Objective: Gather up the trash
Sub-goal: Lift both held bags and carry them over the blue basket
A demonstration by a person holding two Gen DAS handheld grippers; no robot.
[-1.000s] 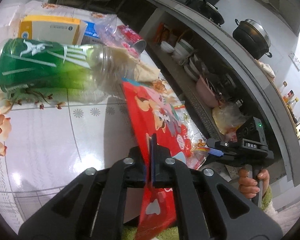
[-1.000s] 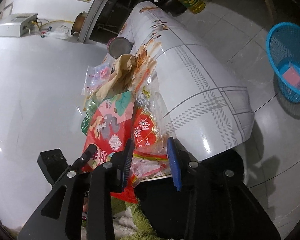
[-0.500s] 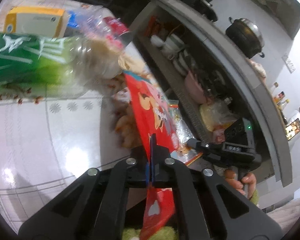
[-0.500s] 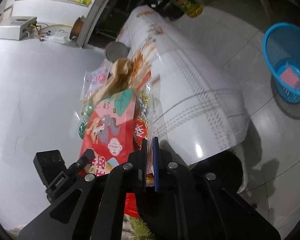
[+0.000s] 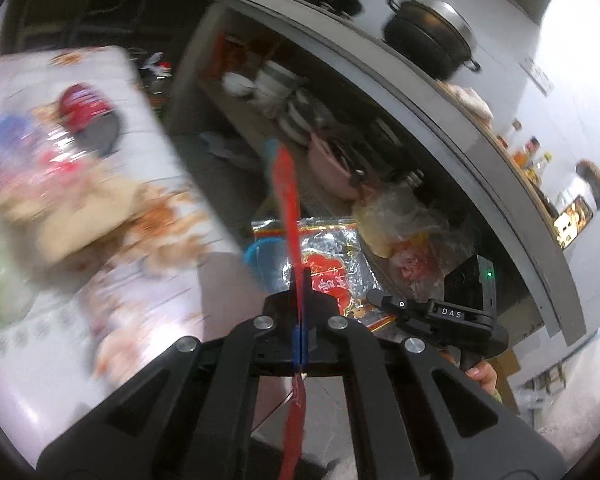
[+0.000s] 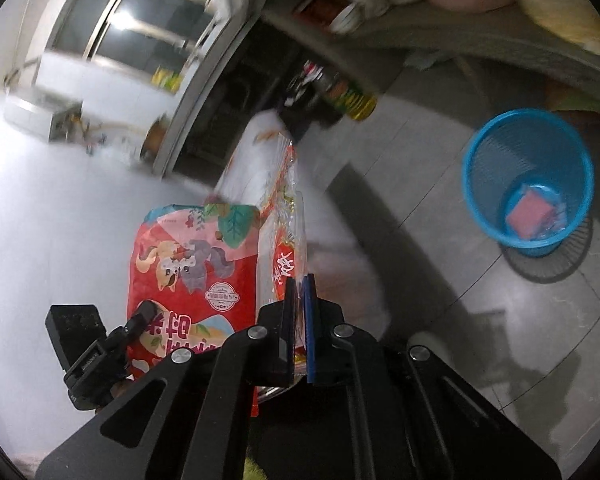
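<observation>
Holding now: the left gripper [image 5: 301, 312] is pinched tight on the flat red snack bag with cartoon animals [image 6: 188, 268]. In the left wrist view that bag shows only as a thin red edge running out ahead of the jaws.
Other tool: the right gripper [image 6: 299, 316] has just closed. Its jaws are squeezed on the clear crinkly plastic bag with red print [image 6: 286, 240].
Side by side: both bags hang off the table, one just beside the other, with the red one to the left of the right gripper.
Bin: the round blue mesh plastic bin [image 6: 528, 184] stands on the grey floor, ahead and to the right of the right gripper, well apart. A pink flat thing [image 6: 530, 212] lies inside.
Left behind: more wrappers on the white flowered table cover [image 5: 140, 304], ahead and left of the left gripper, all blurry.
Feel: both bags look thin, slippery and floppy.
Could go wrong: a floppy bag might slip out of the pinch, or catch the bin rim and land on the floor.
</observation>
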